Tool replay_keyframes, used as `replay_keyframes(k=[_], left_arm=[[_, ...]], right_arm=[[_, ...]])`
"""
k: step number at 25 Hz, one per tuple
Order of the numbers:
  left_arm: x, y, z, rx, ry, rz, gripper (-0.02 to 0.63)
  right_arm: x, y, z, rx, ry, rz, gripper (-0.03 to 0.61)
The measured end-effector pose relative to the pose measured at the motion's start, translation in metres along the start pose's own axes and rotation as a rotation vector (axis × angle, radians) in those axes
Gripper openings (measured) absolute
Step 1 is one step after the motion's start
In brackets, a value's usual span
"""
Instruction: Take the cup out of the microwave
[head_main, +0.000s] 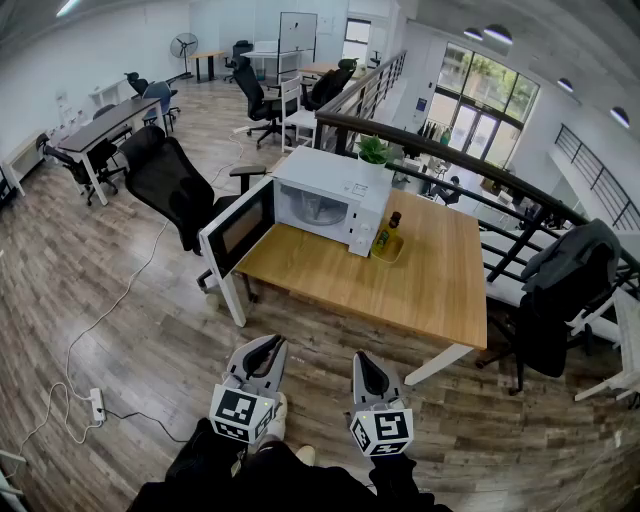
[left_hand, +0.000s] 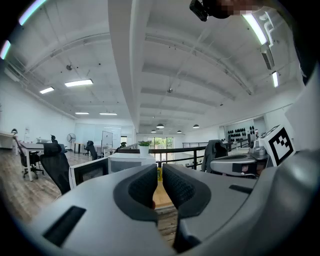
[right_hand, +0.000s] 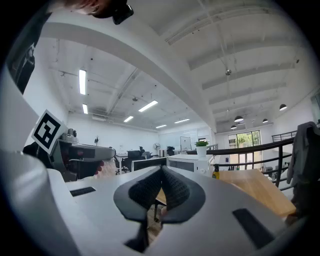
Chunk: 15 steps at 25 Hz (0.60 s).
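Wooden table (head_main: 420, 270): microwave (head_main: 330, 195) door open | left claw (head_main: 265, 346) slightly apart | right claw (head_main: 362, 358) closed

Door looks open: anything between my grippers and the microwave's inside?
Nothing visible. The door stands swung open beside the microwave; only floor and the table edge lie before the left gripper and right gripper. The cup cannot be made out inside.

Illumination is bright and even: ceiling strip lights (left_hand: 78, 82) (blown out to white) plus daylight through tall windows (head_main: 480, 115). Shadows are soft. Fisheye bending affects all views; both gripper views darken at the corners. The left claw (left_hand: 159, 172) renders slightly soft.
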<state>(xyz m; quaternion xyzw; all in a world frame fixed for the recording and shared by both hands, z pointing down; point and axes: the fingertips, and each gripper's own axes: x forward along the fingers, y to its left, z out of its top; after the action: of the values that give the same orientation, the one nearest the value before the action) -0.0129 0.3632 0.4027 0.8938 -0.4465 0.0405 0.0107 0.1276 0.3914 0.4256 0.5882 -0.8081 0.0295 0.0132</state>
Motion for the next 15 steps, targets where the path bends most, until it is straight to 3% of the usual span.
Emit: replay_keyframes(k=[15], left_arm=[[0.039, 0.036, -0.017, -0.022, 0.052, 0.008, 0.048]], right_arm=[[0.056, -0.012, -0.013, 0.039, 0.025, 0.019, 0.015]])
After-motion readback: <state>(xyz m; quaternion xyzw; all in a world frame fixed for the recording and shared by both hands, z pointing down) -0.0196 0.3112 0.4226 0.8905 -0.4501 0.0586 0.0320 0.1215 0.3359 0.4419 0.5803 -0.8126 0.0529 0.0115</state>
